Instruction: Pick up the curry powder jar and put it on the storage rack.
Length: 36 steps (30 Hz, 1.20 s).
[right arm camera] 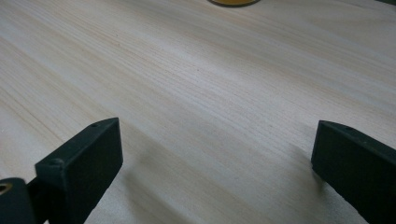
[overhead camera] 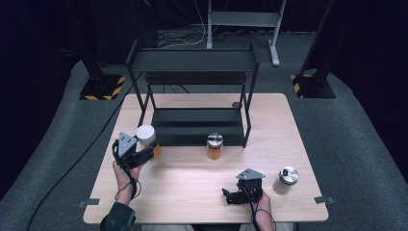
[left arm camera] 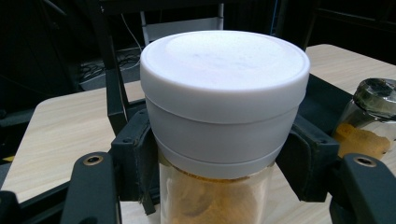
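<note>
White-lidded jar (left arm camera: 224, 107) of orange powder pinched by left gripper (left arm camera: 224, 186), right gripper (right arm camera: 210, 172) spread over table (right arm camera: 196, 84)

No readable text, label, brand or number appears on anything.

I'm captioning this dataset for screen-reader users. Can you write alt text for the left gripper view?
Close up, the left hand-held gripper grips a clear jar of orange contents just below its wide white lid, one black jaw on each side. Behind lie a pale wooden table, a black rack leg and, at right, a second jar with a shiny lid.
</note>
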Available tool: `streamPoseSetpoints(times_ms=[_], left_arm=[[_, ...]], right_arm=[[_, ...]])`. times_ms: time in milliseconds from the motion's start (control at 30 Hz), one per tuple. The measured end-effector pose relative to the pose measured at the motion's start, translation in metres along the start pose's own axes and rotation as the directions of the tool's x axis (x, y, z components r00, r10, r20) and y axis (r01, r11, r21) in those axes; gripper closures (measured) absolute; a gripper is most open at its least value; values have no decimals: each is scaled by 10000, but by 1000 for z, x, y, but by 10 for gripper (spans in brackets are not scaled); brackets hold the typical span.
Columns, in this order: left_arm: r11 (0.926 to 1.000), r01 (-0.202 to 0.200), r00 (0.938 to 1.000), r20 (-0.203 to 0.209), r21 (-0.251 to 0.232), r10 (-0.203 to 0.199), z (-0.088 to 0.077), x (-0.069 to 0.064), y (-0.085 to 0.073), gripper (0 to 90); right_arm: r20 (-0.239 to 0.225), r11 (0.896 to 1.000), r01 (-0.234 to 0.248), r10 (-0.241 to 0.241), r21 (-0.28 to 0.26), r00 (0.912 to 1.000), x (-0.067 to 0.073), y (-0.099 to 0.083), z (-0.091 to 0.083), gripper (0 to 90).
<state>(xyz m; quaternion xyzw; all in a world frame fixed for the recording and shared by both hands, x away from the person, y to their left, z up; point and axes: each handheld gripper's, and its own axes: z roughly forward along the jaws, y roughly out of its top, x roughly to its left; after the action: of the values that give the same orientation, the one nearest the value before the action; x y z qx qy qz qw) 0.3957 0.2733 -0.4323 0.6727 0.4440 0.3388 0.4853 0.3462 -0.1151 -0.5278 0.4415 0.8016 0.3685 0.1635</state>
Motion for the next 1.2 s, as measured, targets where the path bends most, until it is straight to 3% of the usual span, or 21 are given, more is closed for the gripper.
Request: streamPoseSetpoints(times_ms=[1200], left_arm=[[9998,81,10000,-49,175,-81,25,-1,3,348]], right_arm=[[27,10000,15,-15,-34,10000,0,0,0,13]])
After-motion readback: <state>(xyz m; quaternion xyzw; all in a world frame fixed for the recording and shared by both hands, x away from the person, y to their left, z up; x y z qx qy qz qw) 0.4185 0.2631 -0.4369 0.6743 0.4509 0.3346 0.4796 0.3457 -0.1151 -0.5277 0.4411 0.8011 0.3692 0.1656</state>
